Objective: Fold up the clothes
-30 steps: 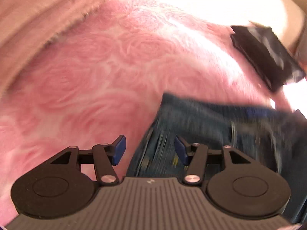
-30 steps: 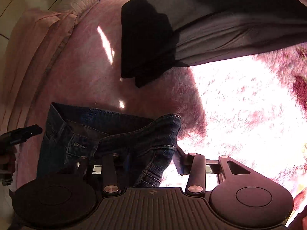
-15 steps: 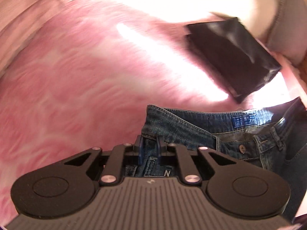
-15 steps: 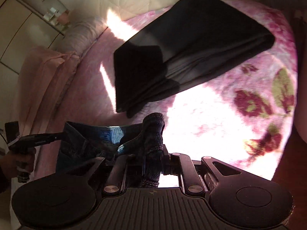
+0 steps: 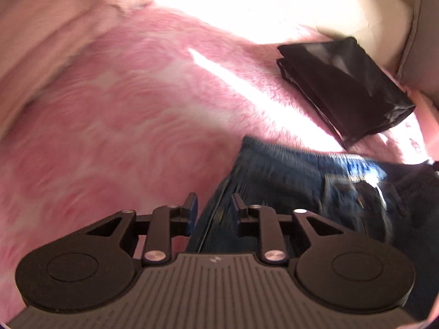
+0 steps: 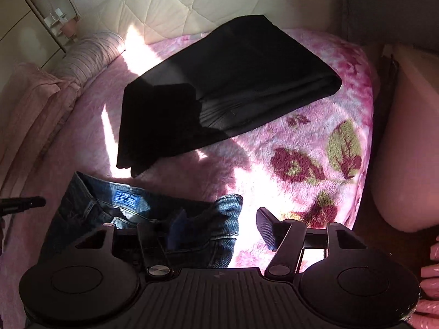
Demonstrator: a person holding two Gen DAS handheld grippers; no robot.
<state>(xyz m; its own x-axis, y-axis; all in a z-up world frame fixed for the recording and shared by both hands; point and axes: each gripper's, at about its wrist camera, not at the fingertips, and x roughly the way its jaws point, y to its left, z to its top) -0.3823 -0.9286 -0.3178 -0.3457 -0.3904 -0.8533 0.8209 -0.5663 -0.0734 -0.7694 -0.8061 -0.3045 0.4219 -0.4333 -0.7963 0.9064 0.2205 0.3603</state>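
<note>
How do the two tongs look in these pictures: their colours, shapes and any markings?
Both look alike. The left tongs have a grey ribbed body with a small pale logo, two round black discs at the sides, black linkage arms with silver pivot pins, and blue pads on the fingers. The right tongs show the same build; one finger has a ribbed black face. No cables or sleeves are visible.

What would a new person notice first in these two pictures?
First, the folded black garment on the pink floral blanket, near the quilted headboard. Below it lie crumpled blue jeans, waistband up. The right hand-held gripper stands open over their edge.
</note>
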